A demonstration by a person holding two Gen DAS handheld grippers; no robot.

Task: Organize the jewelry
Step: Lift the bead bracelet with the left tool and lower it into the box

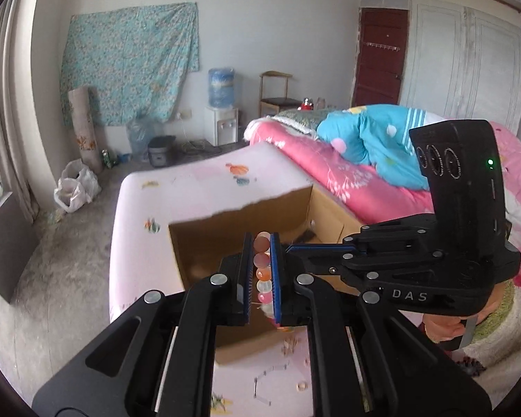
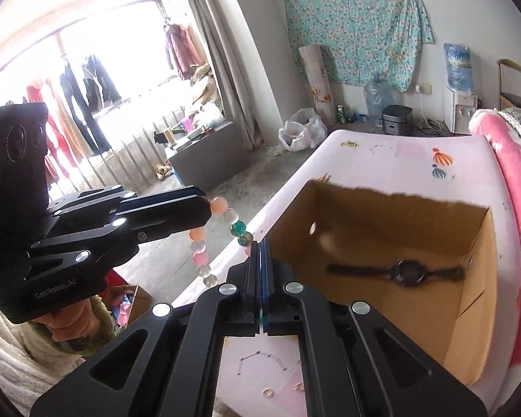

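Note:
A bracelet (image 1: 262, 271) of pink, orange and clear beads is clamped between the pads of my left gripper (image 1: 262, 274), which is shut on it. In the right wrist view the bracelet (image 2: 199, 253) hangs as a loop from the left gripper (image 2: 205, 208), with teal beads on the side nearest my right gripper (image 2: 262, 253). The right gripper's pads are pressed flat together. The loop's lower end is hidden behind its fingers, so I cannot tell whether it pinches the cord. A dark wristwatch (image 2: 406, 272) lies inside the open cardboard box (image 2: 469, 278).
The box (image 1: 208, 239) stands on a table with a pale pink cloth (image 2: 382, 153). A thin chain (image 2: 260, 358) and two small rings (image 2: 267, 392) lie on the cloth below the grippers. A bed with pink bedding (image 1: 347, 180) borders the table's right side.

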